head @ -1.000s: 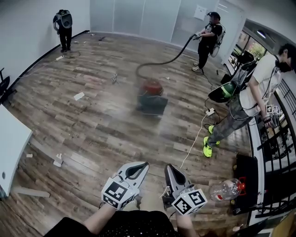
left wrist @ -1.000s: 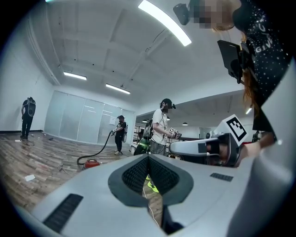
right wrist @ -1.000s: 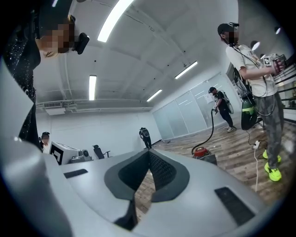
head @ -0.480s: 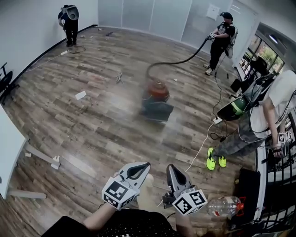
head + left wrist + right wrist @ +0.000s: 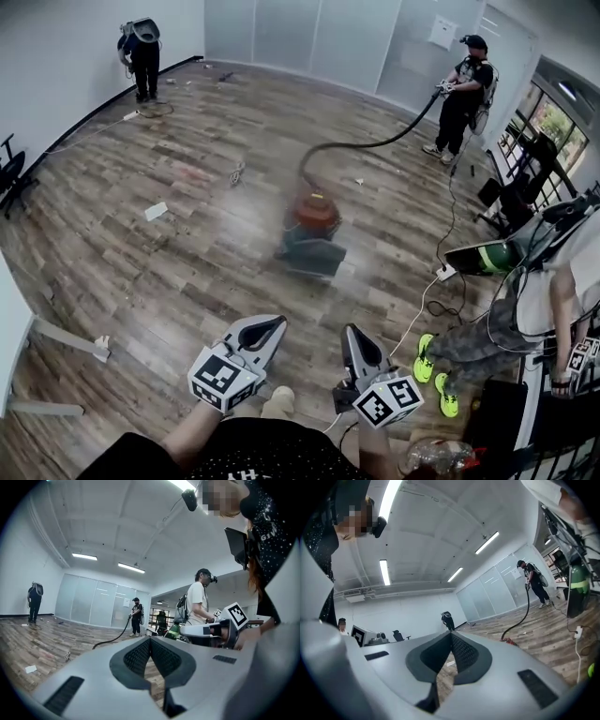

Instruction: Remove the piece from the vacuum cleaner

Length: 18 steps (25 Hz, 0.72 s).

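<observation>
Midway across the wooden floor [image 5: 178, 253] stands the vacuum cleaner [image 5: 314, 217].

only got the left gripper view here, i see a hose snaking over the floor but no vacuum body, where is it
Observer: The head view shows the vacuum cleaner, red top on a dark base. It stands on the wooden floor ahead of the left tool and right tool, apart from both.
Operator: ok and the right tool, carrying anything
Observer: No. Its jaws are together with nothing between them.
Operator: anything lying close to me on that side
Observer: A clear plastic bottle lies on the floor to the right of the right tool.
</observation>
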Each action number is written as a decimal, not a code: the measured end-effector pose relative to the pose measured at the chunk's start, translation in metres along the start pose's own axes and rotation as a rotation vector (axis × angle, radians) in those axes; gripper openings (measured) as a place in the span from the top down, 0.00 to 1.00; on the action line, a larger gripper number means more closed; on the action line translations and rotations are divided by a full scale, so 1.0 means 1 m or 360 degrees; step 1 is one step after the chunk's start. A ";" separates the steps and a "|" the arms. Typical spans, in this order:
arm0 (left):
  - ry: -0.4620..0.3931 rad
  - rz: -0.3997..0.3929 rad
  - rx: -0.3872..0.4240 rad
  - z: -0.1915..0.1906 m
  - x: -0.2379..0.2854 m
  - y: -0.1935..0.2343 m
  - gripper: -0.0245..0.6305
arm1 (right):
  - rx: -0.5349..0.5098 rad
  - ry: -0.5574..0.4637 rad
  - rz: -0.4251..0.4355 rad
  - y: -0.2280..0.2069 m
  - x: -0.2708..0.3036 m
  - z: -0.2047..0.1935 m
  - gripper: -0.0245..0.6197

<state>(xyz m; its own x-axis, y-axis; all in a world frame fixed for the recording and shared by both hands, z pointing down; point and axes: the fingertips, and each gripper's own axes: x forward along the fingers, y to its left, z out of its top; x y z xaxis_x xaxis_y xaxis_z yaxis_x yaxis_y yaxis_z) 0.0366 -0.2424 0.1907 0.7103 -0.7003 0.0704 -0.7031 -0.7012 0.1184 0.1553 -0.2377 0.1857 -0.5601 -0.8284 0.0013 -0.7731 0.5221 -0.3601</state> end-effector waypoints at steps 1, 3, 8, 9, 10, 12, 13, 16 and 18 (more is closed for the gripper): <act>0.0005 0.0022 0.0006 0.000 0.009 0.009 0.95 | 0.0000 0.0005 0.0004 -0.011 0.008 0.002 0.95; 0.0019 0.0040 0.0008 0.001 0.025 0.020 0.95 | 0.0007 0.0027 0.0012 -0.028 0.022 0.005 0.95; 0.0069 0.0038 -0.0057 -0.009 0.064 0.049 0.95 | 0.0031 0.0092 0.0004 -0.065 0.055 0.003 0.95; 0.0080 0.0037 -0.0072 -0.011 0.074 0.057 0.95 | 0.0037 0.0096 -0.0008 -0.073 0.063 0.005 0.95; 0.0089 0.0029 -0.0083 -0.013 0.084 0.064 0.95 | 0.0043 0.0098 -0.0022 -0.080 0.070 0.007 0.95; 0.0097 -0.0007 -0.0096 -0.014 0.108 0.078 0.95 | 0.0046 0.0108 -0.0057 -0.099 0.084 0.010 0.95; 0.0095 -0.0033 -0.0100 -0.014 0.122 0.085 0.95 | 0.0042 0.0115 -0.0082 -0.112 0.092 0.012 0.95; 0.0069 -0.0122 -0.0097 -0.013 0.171 0.111 0.95 | 0.0036 0.0123 -0.0156 -0.155 0.123 0.018 0.95; 0.0050 -0.0174 -0.0086 -0.013 0.203 0.134 0.95 | 0.0038 0.0118 -0.0170 -0.181 0.152 0.023 0.95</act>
<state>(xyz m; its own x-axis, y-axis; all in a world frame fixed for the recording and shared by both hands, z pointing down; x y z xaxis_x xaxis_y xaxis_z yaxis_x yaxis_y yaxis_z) 0.0873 -0.4763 0.2338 0.7841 -0.6148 0.0851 -0.6190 -0.7645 0.1800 0.2168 -0.4622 0.2296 -0.4963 -0.8612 0.1097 -0.8226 0.4261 -0.3765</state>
